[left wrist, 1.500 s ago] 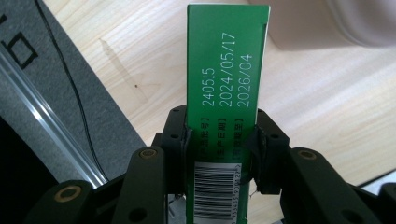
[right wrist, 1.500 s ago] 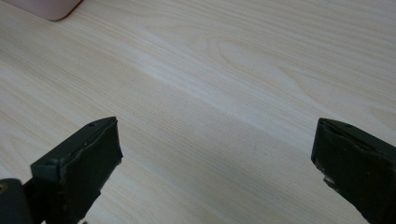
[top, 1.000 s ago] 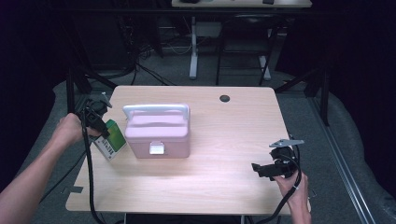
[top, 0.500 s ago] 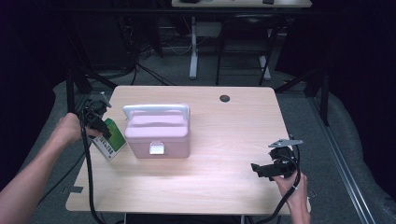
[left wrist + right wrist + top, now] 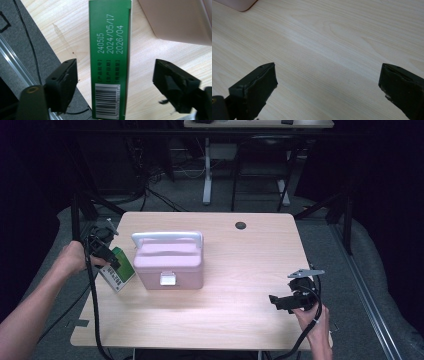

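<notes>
A green carton [image 5: 120, 268] [image 5: 110, 60] with printed dates and a barcode lies on the wooden table [image 5: 240, 255], just left of a pink lidded box [image 5: 169, 260] with a white handle and clasp. My left gripper [image 5: 111, 261] [image 5: 113, 82] straddles the carton; its jaws have just been opening and now stand apart from both sides of it, open. My right gripper [image 5: 276, 301] [image 5: 325, 87] hovers low over bare wood at the table's front right, open with nothing between its jaws.
A small black grommet [image 5: 240, 225] sits near the table's far edge. The pink box's corner [image 5: 237, 5] shows at the top left of the right gripper view. Cables and dark floor lie off the table's left edge [image 5: 20, 50].
The left jaws have spread apart from the green carton, letting it go onto the table. Both hands stay where they were.
</notes>
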